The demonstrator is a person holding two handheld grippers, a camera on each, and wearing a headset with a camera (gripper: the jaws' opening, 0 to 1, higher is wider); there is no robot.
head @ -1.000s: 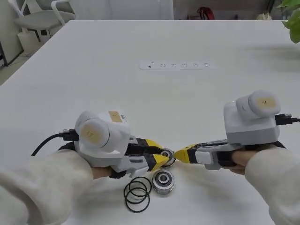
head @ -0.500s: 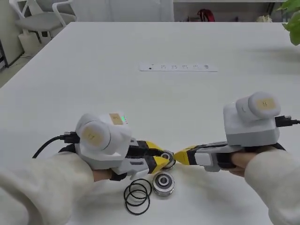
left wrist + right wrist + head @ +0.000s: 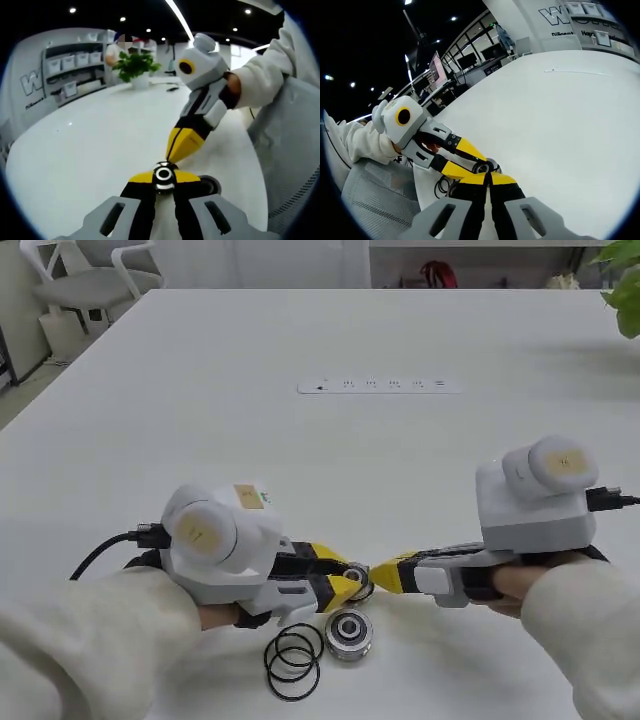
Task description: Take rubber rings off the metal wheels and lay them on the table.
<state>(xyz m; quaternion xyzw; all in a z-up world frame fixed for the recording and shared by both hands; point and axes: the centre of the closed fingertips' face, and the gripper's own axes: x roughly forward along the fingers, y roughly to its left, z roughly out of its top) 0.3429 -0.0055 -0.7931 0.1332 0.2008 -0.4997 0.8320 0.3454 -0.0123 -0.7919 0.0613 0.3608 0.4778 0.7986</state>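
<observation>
left gripper (image 3: 343, 587) pinches a wheel (image 3: 164, 175), right gripper (image 3: 384, 576) is pressed together at its rim. mid-peel i guess, needs a steady outward pull.

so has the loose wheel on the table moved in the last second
No. The loose wheel still lies just right of the black rings, same gap as before; only the camera shifted.

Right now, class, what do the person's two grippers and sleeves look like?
The left gripper and right gripper match: grey-white bodies, black jaws tipped yellow. A black cable trails from the left one. The left sleeve and right sleeve are cream-white.
</observation>
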